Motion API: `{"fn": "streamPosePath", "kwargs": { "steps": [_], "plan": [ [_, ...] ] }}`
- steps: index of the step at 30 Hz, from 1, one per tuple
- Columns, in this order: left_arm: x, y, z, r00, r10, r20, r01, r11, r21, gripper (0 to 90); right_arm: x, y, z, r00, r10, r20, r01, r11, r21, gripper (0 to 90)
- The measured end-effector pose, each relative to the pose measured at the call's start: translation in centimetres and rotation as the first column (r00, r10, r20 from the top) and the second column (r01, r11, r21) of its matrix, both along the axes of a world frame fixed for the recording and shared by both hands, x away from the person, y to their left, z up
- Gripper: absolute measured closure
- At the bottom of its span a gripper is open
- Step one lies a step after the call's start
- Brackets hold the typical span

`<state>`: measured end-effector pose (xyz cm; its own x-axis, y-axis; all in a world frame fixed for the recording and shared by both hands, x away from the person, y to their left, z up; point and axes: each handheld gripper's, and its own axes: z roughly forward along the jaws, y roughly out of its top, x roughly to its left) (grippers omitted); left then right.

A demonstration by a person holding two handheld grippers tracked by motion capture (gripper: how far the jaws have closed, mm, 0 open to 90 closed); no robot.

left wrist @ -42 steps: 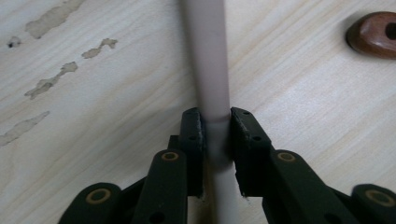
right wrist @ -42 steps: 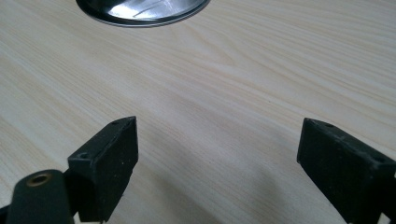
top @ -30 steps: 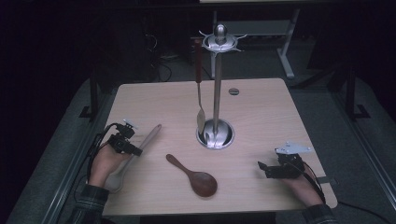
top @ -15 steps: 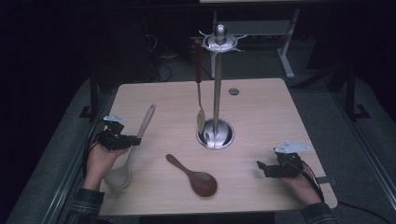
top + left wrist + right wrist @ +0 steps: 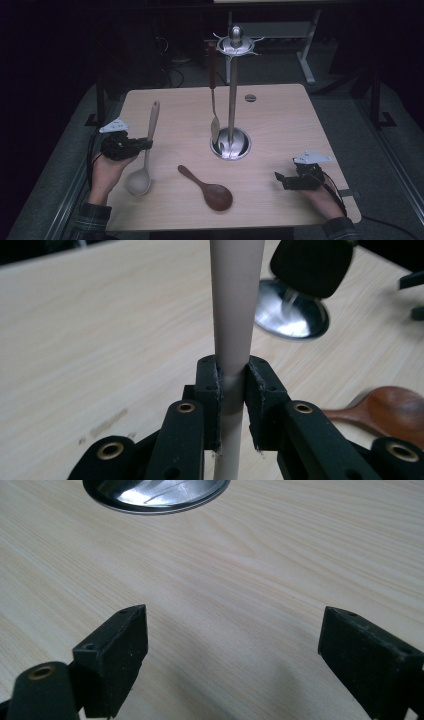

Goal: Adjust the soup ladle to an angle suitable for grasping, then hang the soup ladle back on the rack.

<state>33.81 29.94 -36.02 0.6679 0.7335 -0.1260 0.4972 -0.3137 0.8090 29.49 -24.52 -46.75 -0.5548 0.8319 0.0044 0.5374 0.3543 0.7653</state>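
My left gripper (image 5: 145,145) (image 5: 231,390) is shut on the handle of a pale beige ladle (image 5: 148,145) (image 5: 234,305), held above the table's left side with the bowl hanging low and the handle pointing up and away. A dark wooden spoon (image 5: 209,189) (image 5: 385,410) lies flat near the front middle. A steel utensil stand (image 5: 232,90) rises from a round base (image 5: 155,494) at the centre, with a spatula (image 5: 213,95) hanging from its top ring. My right gripper (image 5: 279,179) (image 5: 232,655) rests open at the front right, nothing between its fingers.
The light wooden table (image 5: 280,120) has a small round grommet (image 5: 250,98) behind the stand. Dark floor and metal frame legs surround the table. A person's hands and plaid sleeves come in from the bottom edge.
The left gripper has lifted the ladle off the table and turned it from lying flat to near upright, bowl hanging down. The right gripper has stayed put.
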Motion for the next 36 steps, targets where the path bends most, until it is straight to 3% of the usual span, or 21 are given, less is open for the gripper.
{"fn": "streamPosePath", "kwargs": {
  "steps": [4,9,15,24,36],
  "plan": [
    [-0.5,-0.2,0.5,0.9979,-0.013,0.063,0.013,0.9998,-0.013,77.1,0.0,0.0,0.0,1.0000,0.000,0.004,0.000,1.0000,0.002,12.3],
    [-1.0,-0.6,1.0,0.9944,-0.031,0.101,0.035,0.9988,-0.034,77.1,0.0,0.0,0.1,1.0000,-0.003,0.001,0.003,0.9999,0.011,12.3],
    [-1.4,-1.5,1.4,0.9916,-0.057,0.116,0.063,0.9971,-0.043,77.0,0.0,0.1,1.0,0.9998,-0.017,-0.011,0.018,0.9981,0.059,12.4],
    [-2.1,-3.7,2.4,0.9867,-0.118,0.112,0.125,0.9901,-0.063,77.1,0.0,0.9,3.1,0.9996,0.024,-0.014,-0.022,0.9896,0.142,9.6],
    [-2.6,-7.4,3.3,0.9759,-0.183,0.119,0.192,0.9794,-0.064,77.0,0.4,3.5,6.3,0.9967,0.068,0.044,-0.076,0.9730,0.218,24.9]
  ]
}}
